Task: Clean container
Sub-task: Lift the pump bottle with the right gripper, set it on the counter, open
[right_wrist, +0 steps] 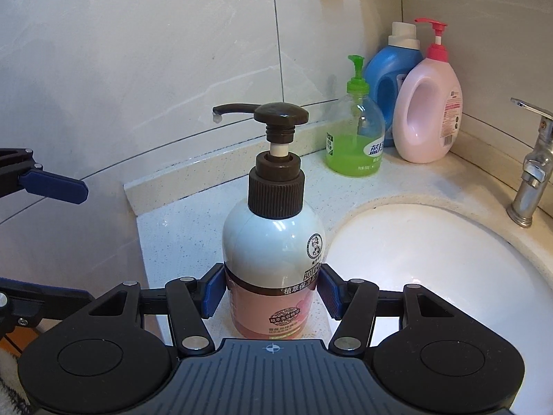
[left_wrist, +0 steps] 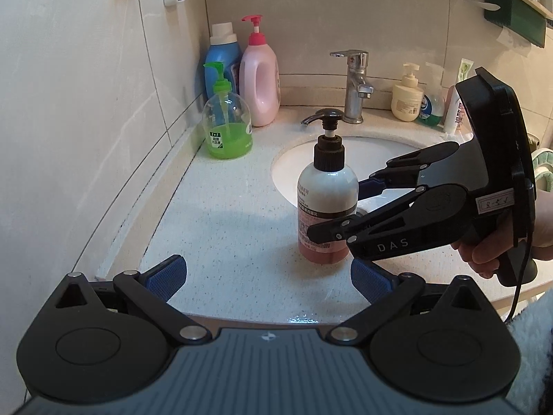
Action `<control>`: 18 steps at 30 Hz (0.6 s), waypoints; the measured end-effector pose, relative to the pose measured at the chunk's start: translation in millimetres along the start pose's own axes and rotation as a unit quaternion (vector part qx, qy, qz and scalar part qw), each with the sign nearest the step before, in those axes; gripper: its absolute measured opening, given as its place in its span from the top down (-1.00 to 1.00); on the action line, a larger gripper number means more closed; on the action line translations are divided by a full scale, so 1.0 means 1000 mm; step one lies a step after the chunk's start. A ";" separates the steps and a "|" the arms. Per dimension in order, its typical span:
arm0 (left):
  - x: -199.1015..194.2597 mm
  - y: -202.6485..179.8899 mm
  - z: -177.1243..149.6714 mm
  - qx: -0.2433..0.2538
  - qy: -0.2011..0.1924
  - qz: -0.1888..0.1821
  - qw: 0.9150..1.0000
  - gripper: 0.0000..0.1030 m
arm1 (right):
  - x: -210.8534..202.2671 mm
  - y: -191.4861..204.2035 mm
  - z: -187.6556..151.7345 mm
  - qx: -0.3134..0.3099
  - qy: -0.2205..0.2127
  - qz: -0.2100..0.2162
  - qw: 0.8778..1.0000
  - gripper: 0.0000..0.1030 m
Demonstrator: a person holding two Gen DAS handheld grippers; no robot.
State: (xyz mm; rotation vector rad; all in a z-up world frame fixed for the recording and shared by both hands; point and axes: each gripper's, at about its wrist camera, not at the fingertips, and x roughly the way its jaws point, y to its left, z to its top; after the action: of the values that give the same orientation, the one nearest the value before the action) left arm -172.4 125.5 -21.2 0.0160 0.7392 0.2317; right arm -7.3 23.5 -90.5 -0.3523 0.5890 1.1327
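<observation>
A pump bottle (left_wrist: 326,204) with a white upper half, a pink lower half and a dark brown pump stands upright on the speckled counter (left_wrist: 224,214), at the left rim of the white sink (left_wrist: 380,159). My right gripper (left_wrist: 337,212) comes in from the right, held by a hand, and is shut on the bottle's body. In the right wrist view both blue pads (right_wrist: 214,292) press the sides of the bottle (right_wrist: 273,252). My left gripper (left_wrist: 269,280) is open in front of the bottle, near the counter's front edge, with nothing between its fingers. One of its blue fingertips (right_wrist: 58,185) shows at the left.
A green soap dispenser (left_wrist: 228,131), a blue detergent bottle (left_wrist: 221,58) and a pink pump bottle (left_wrist: 259,79) stand in the back left corner. A chrome faucet (left_wrist: 356,86) rises behind the sink. A cream pump bottle (left_wrist: 408,97) and tubes stand at the back right.
</observation>
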 end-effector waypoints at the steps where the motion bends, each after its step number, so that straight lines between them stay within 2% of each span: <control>1: 0.000 0.001 -0.001 -0.001 0.001 -0.001 1.000 -0.99 | 0.001 0.003 -0.002 -0.007 0.002 0.001 1.000 -0.18; 6: 0.004 0.002 -0.006 -0.016 0.012 -0.005 1.000 -0.99 | 0.000 0.014 -0.010 -0.028 0.005 0.003 1.000 -0.18; 12: 0.010 0.000 -0.008 -0.026 0.025 -0.011 0.999 -0.99 | -0.004 0.013 -0.014 -0.021 0.014 0.004 1.000 -0.22; 16: 0.010 -0.002 -0.006 -0.033 0.026 -0.022 0.999 -0.99 | -0.015 0.006 -0.016 -0.016 0.013 0.008 1.000 -0.59; 18: 0.009 -0.005 -0.004 -0.032 0.025 -0.029 0.999 -0.99 | -0.024 0.004 -0.017 -0.012 0.012 0.011 1.000 -0.59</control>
State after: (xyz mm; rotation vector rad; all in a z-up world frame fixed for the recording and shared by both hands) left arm -167.3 122.6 -30.5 -0.0720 0.7797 0.2008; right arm -22.1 -1.9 -89.5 -0.3814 0.6013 1.1593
